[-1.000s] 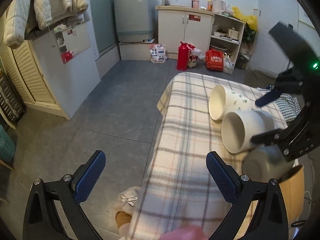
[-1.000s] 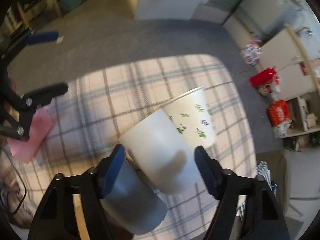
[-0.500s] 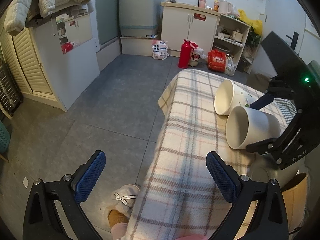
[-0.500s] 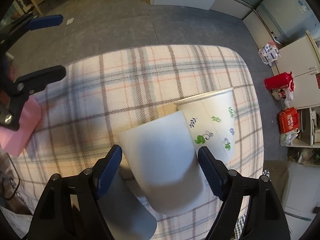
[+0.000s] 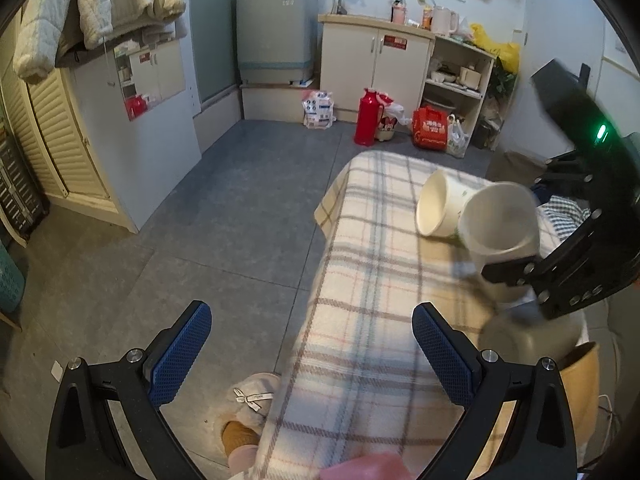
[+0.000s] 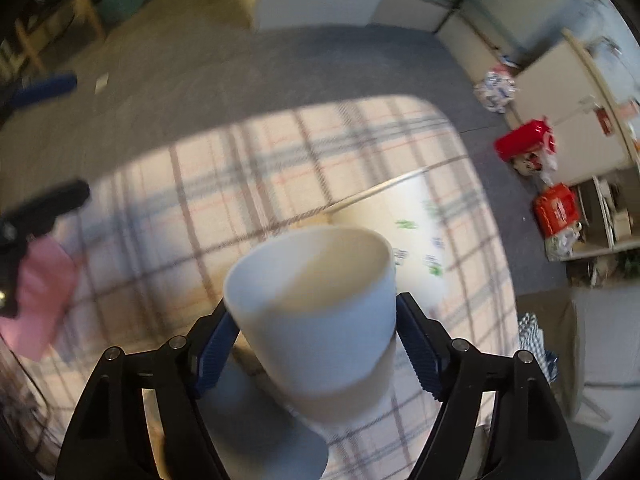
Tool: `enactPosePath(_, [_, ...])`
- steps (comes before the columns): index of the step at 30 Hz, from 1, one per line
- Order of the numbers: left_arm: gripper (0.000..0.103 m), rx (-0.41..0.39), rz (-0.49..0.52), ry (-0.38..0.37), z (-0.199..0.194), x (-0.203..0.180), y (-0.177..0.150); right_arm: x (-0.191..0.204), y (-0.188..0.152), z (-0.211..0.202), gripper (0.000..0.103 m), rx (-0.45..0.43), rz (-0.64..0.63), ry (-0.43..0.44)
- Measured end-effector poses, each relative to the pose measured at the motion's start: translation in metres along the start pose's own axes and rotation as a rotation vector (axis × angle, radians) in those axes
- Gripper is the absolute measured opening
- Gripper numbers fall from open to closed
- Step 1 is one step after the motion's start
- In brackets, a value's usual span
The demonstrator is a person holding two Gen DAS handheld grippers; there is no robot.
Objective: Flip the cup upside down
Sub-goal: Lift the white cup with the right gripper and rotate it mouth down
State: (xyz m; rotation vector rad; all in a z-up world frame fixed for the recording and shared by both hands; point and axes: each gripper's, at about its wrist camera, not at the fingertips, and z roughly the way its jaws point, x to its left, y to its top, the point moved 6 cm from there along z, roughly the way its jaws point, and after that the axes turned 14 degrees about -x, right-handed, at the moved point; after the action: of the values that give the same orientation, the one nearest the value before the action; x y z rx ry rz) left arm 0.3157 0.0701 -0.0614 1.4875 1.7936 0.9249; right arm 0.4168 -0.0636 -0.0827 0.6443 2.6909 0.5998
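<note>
My right gripper (image 6: 316, 344) is shut on a plain white cup (image 6: 316, 300) and holds it lifted above the plaid-covered table (image 6: 224, 184), mouth tilted up and away from the camera. In the left wrist view the same cup (image 5: 500, 224) hangs in the right gripper (image 5: 556, 276), mouth facing left and upward. A second white cup with green leaf print (image 5: 440, 208) lies on its side behind it; it also shows in the right wrist view (image 6: 420, 216). My left gripper (image 5: 312, 356) is open and empty over the table's near left edge.
A grey cup (image 6: 264, 424) lies under the held cup, also seen in the left wrist view (image 5: 532, 340). A pink cloth (image 6: 40, 292) lies at the table's near end. A checked cloth (image 5: 568, 220) lies at the far right. The table edge drops to a grey floor (image 5: 224, 216).
The right gripper closed on the plain white cup, lifted it off the table and tilted its mouth upward. The left gripper stayed open, nearly still.
</note>
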Motion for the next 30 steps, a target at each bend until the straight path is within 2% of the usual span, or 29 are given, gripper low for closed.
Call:
enactPosePath(4, [0.103, -0.043, 0.002, -0.015, -0.03, -0.005, 0.014, 0.002, 0.006, -0.065, 0.073, -0.112, 0.094, -0.03])
enactPosePath(9, [0.103, -0.111, 0.007, -0.045, -0.079, -0.013, 0.032, 0.027, 0.008, -0.137, 0.073, -0.168, 0.148, -0.087])
enactPosePath(13, [0.103, -0.171, 0.018, -0.073, -0.125, -0.016, 0.037, 0.068, -0.026, -0.194, 0.073, -0.169, 0.234, -0.153])
enactPosePath(16, [0.103, -0.192, 0.029, -0.09, -0.153, -0.016, 0.03, 0.103, -0.056, -0.219, 0.073, -0.152, 0.306, -0.165])
enactPosePath(20, [0.103, -0.194, 0.045, -0.107, -0.182, -0.014, 0.005, 0.151, -0.101, -0.229, 0.073, -0.125, 0.44, -0.129])
enactPosePath(25, [0.103, -0.147, 0.051, -0.107, -0.194, -0.008, -0.035, 0.204, -0.154, -0.207, 0.073, -0.069, 0.584, -0.073])
enactPosePath(30, [0.103, -0.067, 0.053, -0.085, -0.19, -0.001, -0.073, 0.228, -0.167, -0.181, 0.073, -0.052, 0.685, -0.01])
